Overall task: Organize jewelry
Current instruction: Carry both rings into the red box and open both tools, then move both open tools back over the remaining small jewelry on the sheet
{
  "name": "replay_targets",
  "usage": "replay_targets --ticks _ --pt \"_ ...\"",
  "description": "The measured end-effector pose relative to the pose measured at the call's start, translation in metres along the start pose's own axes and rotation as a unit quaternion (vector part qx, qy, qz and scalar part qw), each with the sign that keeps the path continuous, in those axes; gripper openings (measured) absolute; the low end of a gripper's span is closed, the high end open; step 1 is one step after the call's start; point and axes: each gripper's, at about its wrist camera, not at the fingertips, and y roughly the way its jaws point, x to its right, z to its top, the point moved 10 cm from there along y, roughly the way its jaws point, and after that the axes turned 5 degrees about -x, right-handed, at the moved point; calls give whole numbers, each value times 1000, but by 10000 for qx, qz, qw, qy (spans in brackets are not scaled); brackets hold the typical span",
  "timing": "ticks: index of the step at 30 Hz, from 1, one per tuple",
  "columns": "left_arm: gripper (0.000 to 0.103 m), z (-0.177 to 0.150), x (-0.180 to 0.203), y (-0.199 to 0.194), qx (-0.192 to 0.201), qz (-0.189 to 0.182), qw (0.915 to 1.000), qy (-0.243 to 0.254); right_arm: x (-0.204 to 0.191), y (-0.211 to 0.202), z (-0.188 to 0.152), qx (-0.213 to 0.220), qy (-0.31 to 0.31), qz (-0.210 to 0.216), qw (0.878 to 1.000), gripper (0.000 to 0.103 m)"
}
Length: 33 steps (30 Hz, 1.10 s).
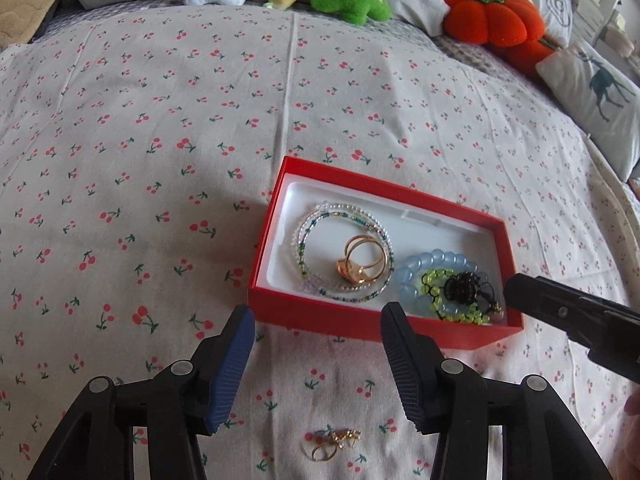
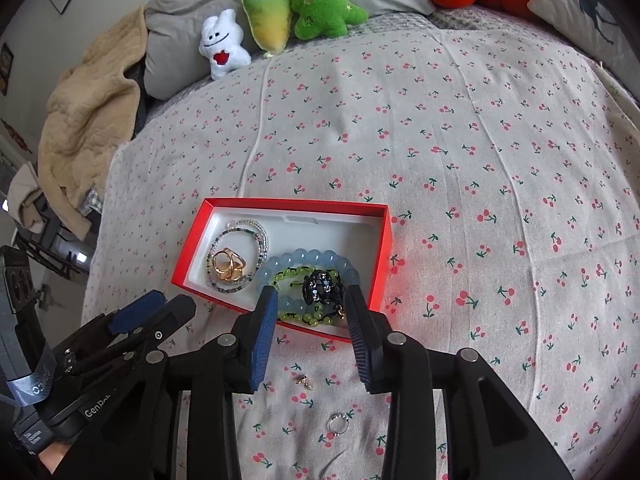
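While both grippers, left (image 1: 318, 314) and right (image 2: 312, 300), gape empty near the red box (image 2: 382, 256) of bracelets (image 2: 308, 276), loose rings (image 2: 339, 424) lie nearer on the cherry sheet (image 2: 480, 160); plush toys (image 2: 320, 8) far off

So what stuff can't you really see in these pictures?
- Blue bead bracelet, right wrist view: its near side is hidden behind the right tool.
- Small gold pieces on the bedspread, left wrist view: too small to tell rings from charms.
- Right tool, left wrist view: cut off by the edge, so its opening can't be judged there.
- Red box: no lid shows in either view.
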Motion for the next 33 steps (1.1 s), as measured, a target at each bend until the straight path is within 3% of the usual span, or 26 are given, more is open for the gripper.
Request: replay_targets --ticks 1,9,11,23,33 --pt "60 -4 -1 -1 -56 -29 10000 -41 1 -3 -2 23 21 -1 10000 49" --pt "74 -24 -16 -10 -301 -174 9990 -297 10 -14 -19 -15 -13 -198 9998 52" --pt "80 -28 -21 -12 -322 -135 9989 -312 12 -16 -25 -64 -34 -273 9996 60" --pt "88 -54 -44 -18 -504 136 9984 -221 18 -21 -63 -388 -247 -513 9976 64" --pt "88 -78 -50 -14 -740 347 9966 78 30 -10 -95 -860 -302 -816 9925 64"
